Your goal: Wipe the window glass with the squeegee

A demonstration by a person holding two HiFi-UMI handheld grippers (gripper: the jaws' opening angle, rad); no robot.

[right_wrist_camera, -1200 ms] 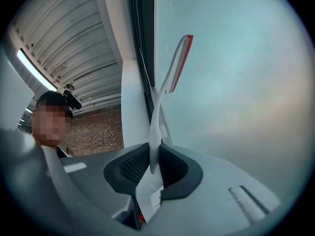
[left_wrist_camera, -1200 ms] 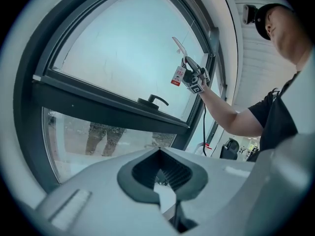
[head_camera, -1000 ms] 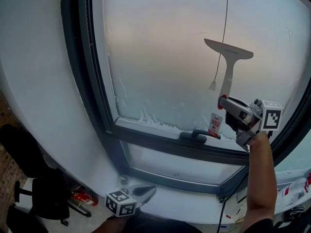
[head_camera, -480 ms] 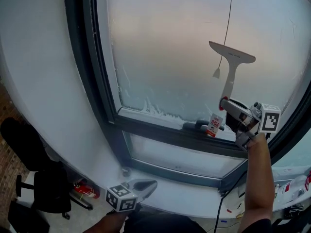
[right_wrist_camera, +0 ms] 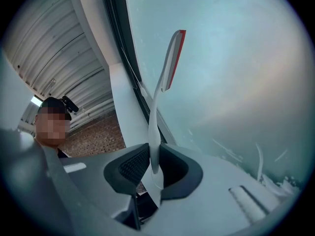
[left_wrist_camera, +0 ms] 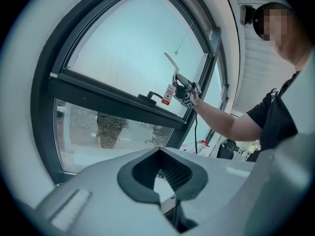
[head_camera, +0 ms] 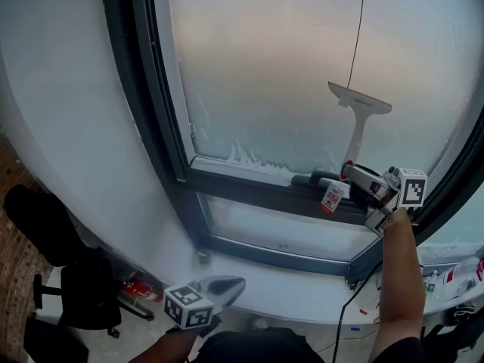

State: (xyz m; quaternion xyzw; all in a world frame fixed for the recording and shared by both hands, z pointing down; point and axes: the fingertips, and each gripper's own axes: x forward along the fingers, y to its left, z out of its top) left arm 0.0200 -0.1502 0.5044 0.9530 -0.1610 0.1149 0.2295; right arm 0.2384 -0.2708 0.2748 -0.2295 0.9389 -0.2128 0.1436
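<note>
Since a second before, the squeegee (head_camera: 356, 131) had come lower on the glass (head_camera: 257, 66), bringing its blade nearer the dark frame (head_camera: 249, 184), where ragged white residue edged the misted pane. It was slim white plastic with a flat T-shaped head and a red rubber strip; its long axis stood near upright, blade topmost and tilted down to the right, handle pointing down into the right gripper (head_camera: 350, 172), whose ribbed black pads (right_wrist_camera: 130, 166) were clamped on its end. The left gripper (head_camera: 229, 283) hung low, well apart from the window, jaws nearly together on nothing.
</note>
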